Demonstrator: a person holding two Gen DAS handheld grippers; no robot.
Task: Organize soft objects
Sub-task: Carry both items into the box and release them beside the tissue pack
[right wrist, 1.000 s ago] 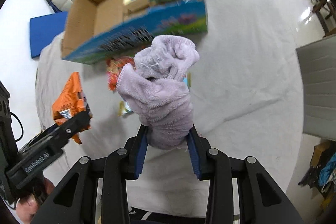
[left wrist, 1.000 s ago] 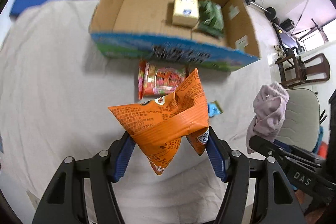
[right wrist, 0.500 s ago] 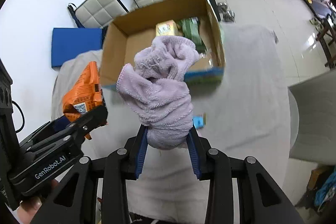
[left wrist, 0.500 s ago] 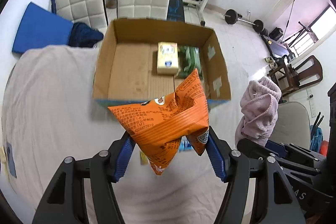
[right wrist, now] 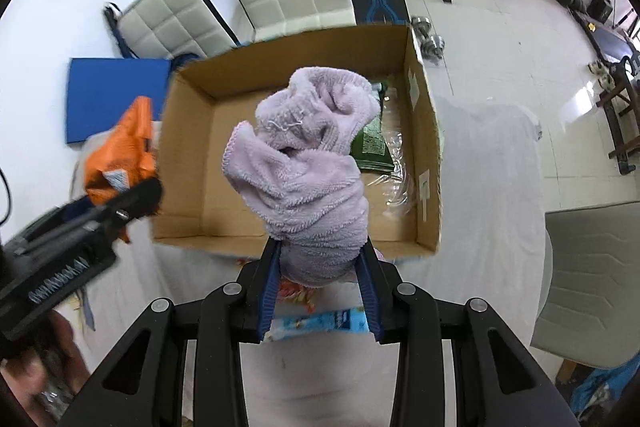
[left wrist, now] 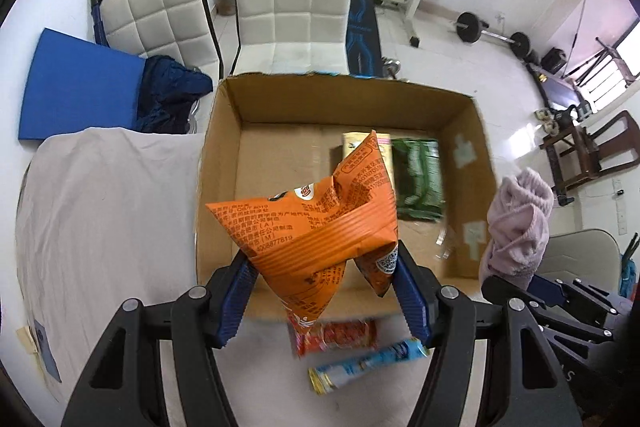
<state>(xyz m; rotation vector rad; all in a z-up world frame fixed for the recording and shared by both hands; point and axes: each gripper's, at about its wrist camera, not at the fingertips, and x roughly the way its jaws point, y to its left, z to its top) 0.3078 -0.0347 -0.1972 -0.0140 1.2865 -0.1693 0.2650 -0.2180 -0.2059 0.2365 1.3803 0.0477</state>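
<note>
My left gripper [left wrist: 324, 291] is shut on a crumpled orange snack bag [left wrist: 316, 227] and holds it above the near wall of an open cardboard box [left wrist: 218, 163]. My right gripper [right wrist: 320, 287] is shut on a bunched lilac towel [right wrist: 308, 171], held over the box's [right wrist: 424, 147] near edge. The towel also shows at the right of the left wrist view [left wrist: 518, 219]; the orange bag shows at the left of the right wrist view [right wrist: 128, 147]. Inside the box lie a yellow packet [left wrist: 352, 141] and a green packet [left wrist: 418, 179].
A red snack pack [left wrist: 340, 335] and a blue tube packet [left wrist: 368, 367] lie on the white-covered table [left wrist: 100, 211] in front of the box. White padded chairs [left wrist: 292, 7], a blue mat [left wrist: 76, 87] and gym weights stand behind the table.
Both grippers rose and moved forward with their loads, from above the table in front of the box to over the box's near edge. The view now looks down into the box.
</note>
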